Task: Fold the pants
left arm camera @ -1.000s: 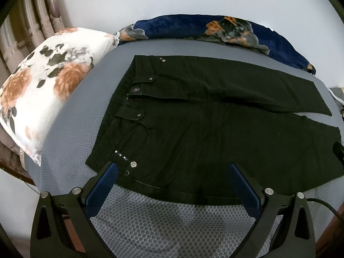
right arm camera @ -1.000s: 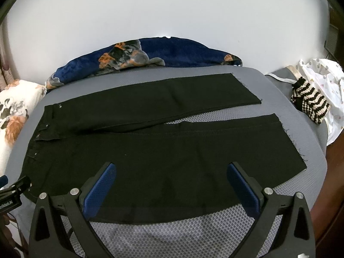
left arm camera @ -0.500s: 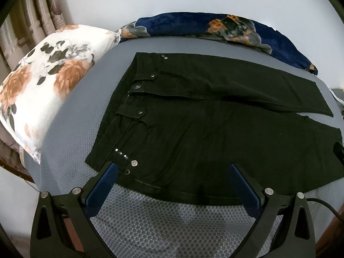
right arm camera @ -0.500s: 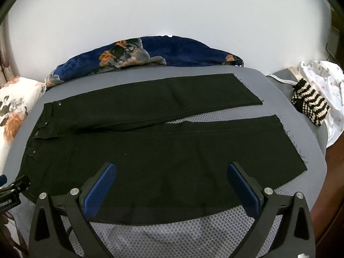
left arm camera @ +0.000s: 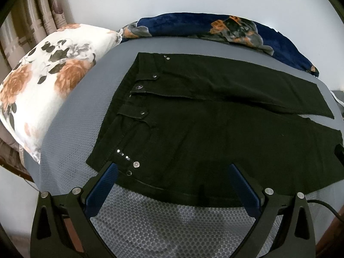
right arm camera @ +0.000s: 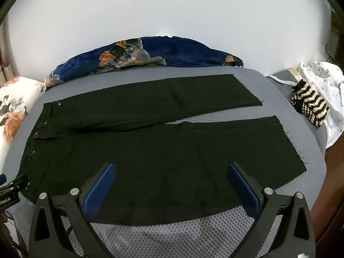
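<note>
Black pants (left arm camera: 206, 129) lie flat and spread on a grey mesh bed cover (left arm camera: 71, 137), waistband to the left, both legs running right. In the right wrist view the pants (right arm camera: 150, 150) show two separate legs with raw hems at the right. My left gripper (left arm camera: 172, 172) is open and empty, hovering over the near edge by the waistband's studs. My right gripper (right arm camera: 172, 172) is open and empty above the near leg's lower edge. The left gripper's tip also shows at the left edge of the right wrist view (right arm camera: 13, 187).
A floral pillow (left arm camera: 43, 86) lies left of the pants. A dark blue floral blanket (left arm camera: 215, 28) lies along the white wall behind. A striped knit item (right arm camera: 309, 105) and white cloth (right arm camera: 326, 86) sit at the right. Curtains (left arm camera: 32, 21) hang far left.
Both views have shifted very slightly; the pants sit a touch lower in the frames. Both grippers stay open and nothing has been taken hold of.
</note>
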A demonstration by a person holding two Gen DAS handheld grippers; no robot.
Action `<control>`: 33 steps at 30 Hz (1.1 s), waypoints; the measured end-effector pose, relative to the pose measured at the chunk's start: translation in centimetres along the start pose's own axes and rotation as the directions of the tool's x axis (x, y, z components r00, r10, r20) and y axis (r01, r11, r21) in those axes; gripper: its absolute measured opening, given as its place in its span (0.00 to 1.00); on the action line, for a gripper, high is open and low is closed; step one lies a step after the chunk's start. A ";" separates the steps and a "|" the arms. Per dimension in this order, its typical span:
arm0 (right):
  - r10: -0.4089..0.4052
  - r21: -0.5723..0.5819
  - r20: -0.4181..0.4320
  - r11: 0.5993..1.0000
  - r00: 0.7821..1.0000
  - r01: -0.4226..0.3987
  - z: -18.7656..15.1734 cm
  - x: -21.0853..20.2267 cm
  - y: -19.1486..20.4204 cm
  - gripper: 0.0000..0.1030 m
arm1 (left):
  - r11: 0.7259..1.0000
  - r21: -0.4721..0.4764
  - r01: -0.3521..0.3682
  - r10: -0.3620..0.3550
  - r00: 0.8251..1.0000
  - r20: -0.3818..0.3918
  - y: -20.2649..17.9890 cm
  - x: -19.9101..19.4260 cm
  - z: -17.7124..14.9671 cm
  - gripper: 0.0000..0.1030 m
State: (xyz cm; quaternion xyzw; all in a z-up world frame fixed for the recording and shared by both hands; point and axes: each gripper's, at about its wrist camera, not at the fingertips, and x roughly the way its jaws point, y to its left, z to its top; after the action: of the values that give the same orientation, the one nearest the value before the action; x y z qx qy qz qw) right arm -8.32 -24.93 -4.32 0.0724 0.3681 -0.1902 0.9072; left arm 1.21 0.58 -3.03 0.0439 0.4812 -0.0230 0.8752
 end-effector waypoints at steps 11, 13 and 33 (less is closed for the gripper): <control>-0.001 -0.002 -0.003 1.000 1.000 0.001 0.0 0.0 0.1 1.00 | 1.000 0.011 -0.006 0.006 1.000 0.012 -0.1 -0.1 -0.4 0.98; 0.000 -0.005 -0.002 1.000 1.000 0.000 -0.1 -0.1 0.2 1.00 | 1.000 0.016 -0.008 0.008 1.000 0.018 -0.2 -0.2 -0.4 0.98; 0.007 -0.029 0.006 1.000 1.000 -0.007 -0.2 -0.4 0.4 1.00 | 1.000 0.025 -0.012 0.011 0.999 0.031 -0.3 -0.6 -0.4 0.98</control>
State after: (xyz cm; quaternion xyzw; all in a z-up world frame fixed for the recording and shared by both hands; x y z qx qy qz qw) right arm -8.50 -24.36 -4.17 0.0600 0.3679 -0.1821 0.9099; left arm 0.51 0.34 -2.72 0.0574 0.4670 -0.0246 0.8820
